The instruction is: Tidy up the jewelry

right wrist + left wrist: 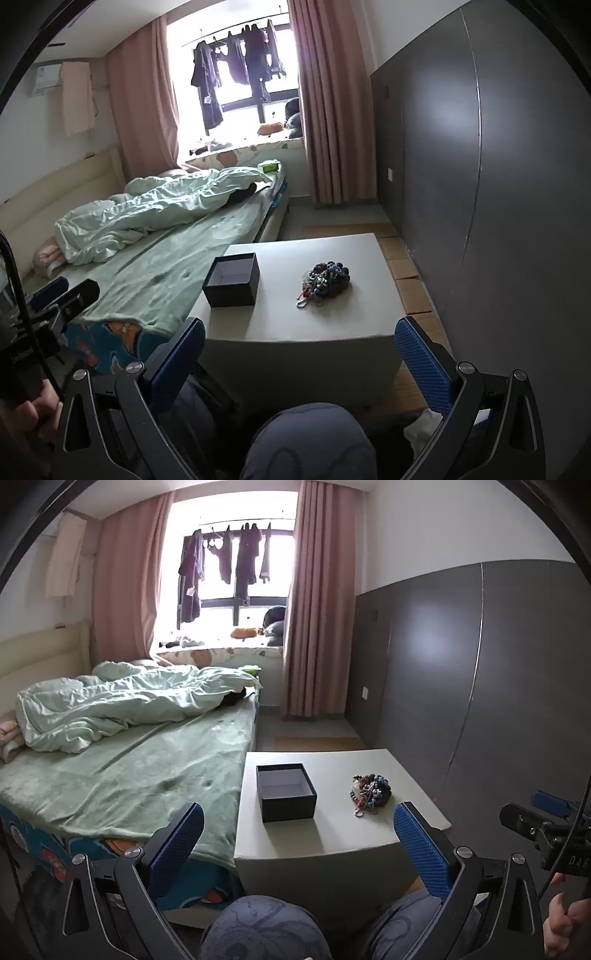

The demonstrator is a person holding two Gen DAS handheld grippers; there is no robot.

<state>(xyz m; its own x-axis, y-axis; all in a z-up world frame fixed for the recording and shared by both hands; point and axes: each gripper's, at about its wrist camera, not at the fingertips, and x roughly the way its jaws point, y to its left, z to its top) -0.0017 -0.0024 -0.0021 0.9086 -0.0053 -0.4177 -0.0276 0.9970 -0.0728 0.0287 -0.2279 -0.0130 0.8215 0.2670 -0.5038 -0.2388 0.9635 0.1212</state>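
The jewelry (325,280) lies in one tangled heap of beads, cords and a metal clasp on the white counter (354,325), to the right of the open dark box (232,282) and well apart from it. The box looks empty. Both the left gripper (299,843) and the right gripper (299,356) hang short of the counter's near edge with jaws spread wide, holding nothing, so the sorting has likely not begun. The main risk is the tangle itself: a pinch on one strand could drag the whole clump, or let loose pieces slide off toward the floor. The light box might also skid toward the bed (122,775) if nudged while a piece is lowered in.
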